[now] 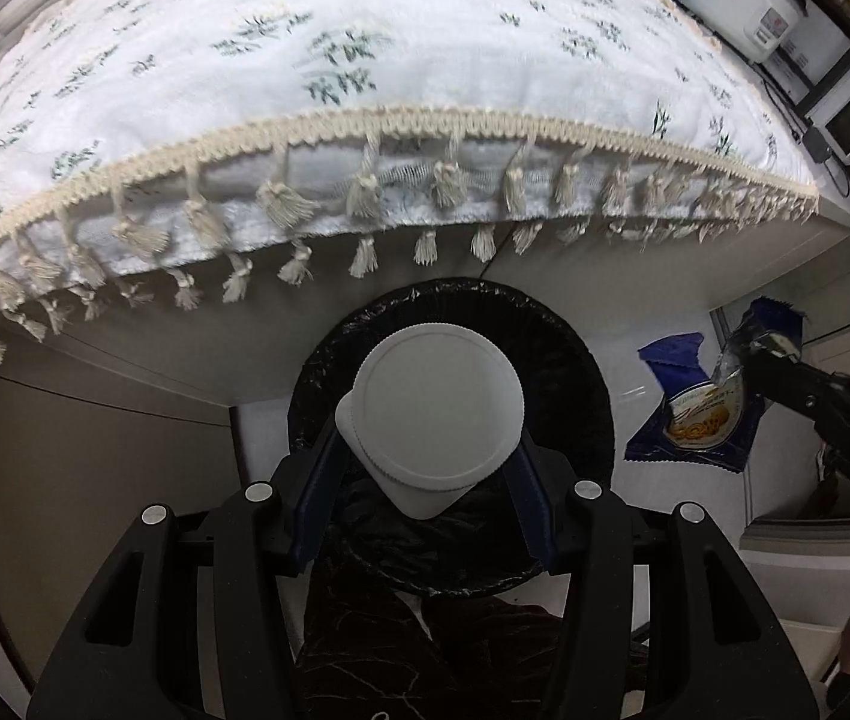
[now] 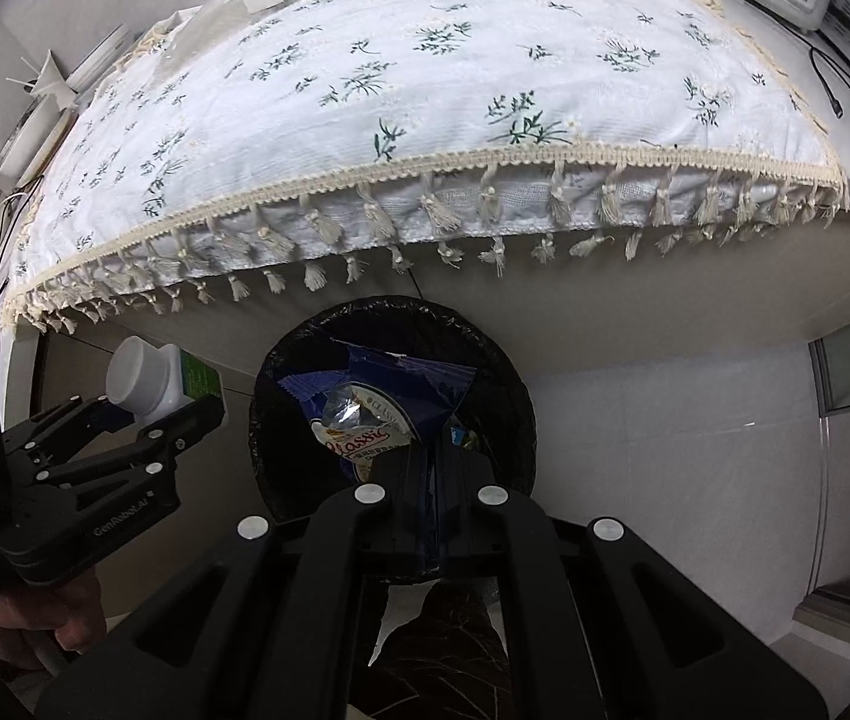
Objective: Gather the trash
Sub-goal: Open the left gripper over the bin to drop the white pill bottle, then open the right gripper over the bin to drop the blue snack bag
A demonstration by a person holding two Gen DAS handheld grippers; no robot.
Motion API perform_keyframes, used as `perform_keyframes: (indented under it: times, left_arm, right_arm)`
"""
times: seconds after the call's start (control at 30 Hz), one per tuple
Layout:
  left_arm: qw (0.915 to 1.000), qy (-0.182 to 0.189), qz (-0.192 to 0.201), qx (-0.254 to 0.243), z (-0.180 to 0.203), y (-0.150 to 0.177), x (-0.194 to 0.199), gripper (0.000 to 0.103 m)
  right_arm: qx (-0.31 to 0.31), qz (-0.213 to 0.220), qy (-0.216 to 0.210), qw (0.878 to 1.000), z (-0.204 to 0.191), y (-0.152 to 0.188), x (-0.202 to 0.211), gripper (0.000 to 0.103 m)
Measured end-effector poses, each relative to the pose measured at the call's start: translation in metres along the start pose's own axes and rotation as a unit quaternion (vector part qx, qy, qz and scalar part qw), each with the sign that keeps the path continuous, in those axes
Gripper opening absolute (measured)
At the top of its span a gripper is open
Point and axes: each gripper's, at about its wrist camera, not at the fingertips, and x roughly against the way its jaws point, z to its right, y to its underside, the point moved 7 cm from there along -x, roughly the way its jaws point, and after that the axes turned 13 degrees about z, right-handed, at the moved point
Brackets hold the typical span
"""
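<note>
Both tools hang over the round bin with its black plastic liner (image 1: 568,354), which stands on the floor just in front of the surface draped in a white floral cloth with cream tassels (image 1: 365,90). The left tool (image 1: 430,462) is clamped by its blue pads across a small white-capped carton with a green printed side (image 2: 161,384); in the left wrist view the round white cap (image 1: 439,405) faces the camera and sits directly above the bin's mouth. The carton's long axis seems to run along the tool's line, cap end nearest the camera, but its far end is hidden. The right tool (image 2: 425,480) has its jaws pressed together on one edge of a dark blue crinkled snack wrapper with a cream "Classic" label (image 2: 365,414), which hangs off the tips over the bin opening.

Seen from its own camera, the wrapper lies squarely inside the rim. From the left view it appears off to the right of the bin, so I judge it nearer the right-hand rim than the middle. Both tools point steeply down, side by side and near each other, the person's hands (image 2: 35,618) gripping the handles behind them.

Judged from this, each piece needs only a release to fall in; the carton looks better centred.
</note>
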Motion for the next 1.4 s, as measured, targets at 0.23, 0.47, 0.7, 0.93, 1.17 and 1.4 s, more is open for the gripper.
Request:
perform_keyframes:
  times: [0.23,0.47,0.7,0.93,1.17,1.4]
  left_arm:
    - [0.9998,0.0,-0.021,-0.004,0.002,0.013,-0.028,0.051]
    - [0.9994,0.004,-0.029,-0.019,0.016,0.02,-0.051,0.051]
    - [0.9984,0.02,-0.032,-0.042,0.038,0.02,-0.061,0.051]
    - [0.9983,0.029,-0.013,-0.05,0.045,0.011,-0.05,0.052]
    - [0.9995,0.021,0.004,-0.021,0.024,0.007,-0.028,0.079]
    - [0.9997,0.002,0.024,0.007,-0.006,0.006,-0.007,0.094]
  right_arm:
    - [-0.012,-0.006,0.012,1.0,0.011,0.005,-0.005,0.001]
    - [-0.028,-0.011,0.02,0.999,0.022,0.015,-0.004,0.001]
    - [-0.036,-0.014,0.028,0.999,0.027,0.02,-0.005,0.001]
    - [-0.042,-0.014,0.031,0.999,0.029,0.024,-0.003,0.001]
    - [-0.032,-0.021,0.025,0.999,0.015,0.023,-0.017,0.001]
    - [-0.011,-0.032,0.013,0.999,-0.009,0.023,-0.035,0.001]
